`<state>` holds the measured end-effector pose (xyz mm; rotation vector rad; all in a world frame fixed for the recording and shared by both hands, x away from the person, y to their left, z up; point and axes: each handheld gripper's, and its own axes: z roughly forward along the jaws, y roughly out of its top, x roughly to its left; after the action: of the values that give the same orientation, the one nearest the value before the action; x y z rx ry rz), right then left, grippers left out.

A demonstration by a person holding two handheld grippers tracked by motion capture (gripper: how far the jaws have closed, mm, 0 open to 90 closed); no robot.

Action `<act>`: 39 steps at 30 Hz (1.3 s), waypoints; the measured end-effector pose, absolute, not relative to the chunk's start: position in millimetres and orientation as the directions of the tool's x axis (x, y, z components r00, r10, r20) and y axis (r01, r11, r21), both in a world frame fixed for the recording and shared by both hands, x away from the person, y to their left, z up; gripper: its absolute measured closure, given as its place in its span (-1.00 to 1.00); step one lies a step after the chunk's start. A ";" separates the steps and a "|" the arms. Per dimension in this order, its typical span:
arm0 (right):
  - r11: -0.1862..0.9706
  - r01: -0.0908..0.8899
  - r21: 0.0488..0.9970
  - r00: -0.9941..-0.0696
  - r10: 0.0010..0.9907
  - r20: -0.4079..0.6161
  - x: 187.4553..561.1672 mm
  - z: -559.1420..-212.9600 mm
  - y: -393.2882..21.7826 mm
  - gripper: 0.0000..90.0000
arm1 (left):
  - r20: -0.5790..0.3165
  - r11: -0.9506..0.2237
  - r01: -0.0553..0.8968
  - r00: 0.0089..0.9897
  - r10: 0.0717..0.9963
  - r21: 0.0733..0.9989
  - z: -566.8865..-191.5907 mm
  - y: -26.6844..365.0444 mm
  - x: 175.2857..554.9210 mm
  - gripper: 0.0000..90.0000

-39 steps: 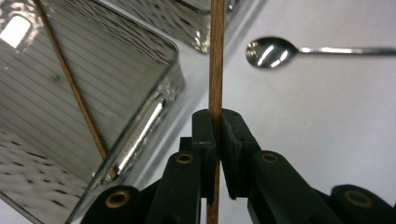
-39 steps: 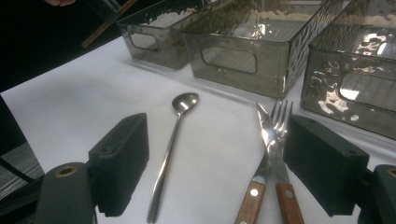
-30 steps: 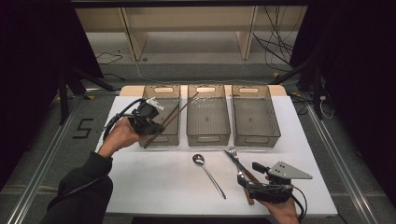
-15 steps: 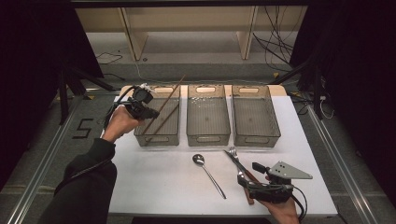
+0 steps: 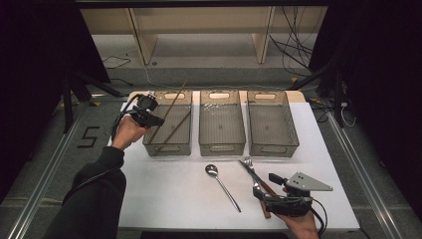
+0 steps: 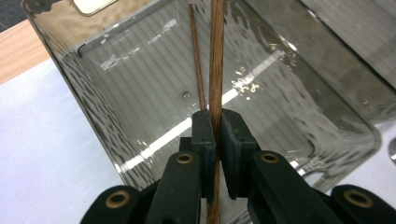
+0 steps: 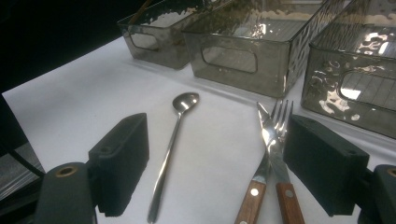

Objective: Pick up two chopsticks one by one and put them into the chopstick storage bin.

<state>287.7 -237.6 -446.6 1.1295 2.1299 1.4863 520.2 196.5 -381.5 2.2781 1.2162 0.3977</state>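
My left gripper (image 6: 214,135) is clamped on a wooden chopstick (image 6: 216,60), held slanting over the left-hand clear bin (image 5: 168,148); its far tip rises past the bin's back rim. A second chopstick (image 6: 196,56) lies inside that bin. My right gripper (image 7: 215,168) rests low on the white table (image 5: 174,194), jaws wide apart, nothing gripped; between them lie a fork (image 7: 279,135) and a knife (image 7: 264,140) with wooden handles, and a spoon (image 7: 175,135) nearby.

1. Left gripper (image 5: 155,119): raised at the table's far left, jaws clamped together, forearm reaching forward in a dark sleeve.
2. Right gripper (image 7: 215,163): low at near right edge, jaws wide apart.
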 end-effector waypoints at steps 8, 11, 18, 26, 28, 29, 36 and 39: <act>0.152 0.427 0.892 -0.642 0.745 0.180 287.3 -446.5 -237.3 -0.48 | -0.002 -0.431 0.703 0.524 0.852 0.565 -387.9 197.2 524.1 0.87; 0.152 0.425 0.892 -0.643 0.744 0.179 287.3 -446.4 -237.4 -0.48 | -0.001 -0.435 0.713 0.522 0.853 0.550 -390.8 197.6 525.6 0.87; 0.151 0.425 0.892 -0.642 0.745 0.180 287.2 -446.5 -237.7 -0.48 | -0.018 -0.421 0.737 0.506 0.863 0.529 -400.3 198.4 528.0 0.86; 0.151 0.427 0.892 -0.642 0.745 0.181 287.3 -446.5 -237.4 -0.48 | -0.043 -0.379 0.759 0.471 0.881 0.529 -403.4 200.1 529.7 0.79; 0.151 0.426 0.892 -0.642 0.745 0.181 287.3 -446.5 -237.4 -0.48 | -0.064 -0.362 0.761 0.465 0.883 0.538 -400.5 200.6 529.2 0.63; 0.151 0.426 0.892 -0.643 0.744 0.181 287.3 -446.5 -237.4 -0.48 | -0.063 -0.357 0.760 0.461 0.885 0.543 -398.5 200.0 528.1 0.50; 0.152 0.427 0.891 -0.643 0.744 0.181 287.2 -446.6 -237.1 -0.48 | -0.080 -0.345 0.728 0.480 0.874 0.592 -383.5 192.7 512.6 0.13; 0.152 0.426 0.892 -0.643 0.745 0.180 287.1 -446.5 -237.2 -0.48 | -0.110 -0.326 0.717 0.488 0.866 0.616 -379.0 189.3 501.2 -0.10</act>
<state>287.1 -237.2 -446.5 1.1287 2.1311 1.4864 501.2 189.3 -379.0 2.1281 1.2979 0.3184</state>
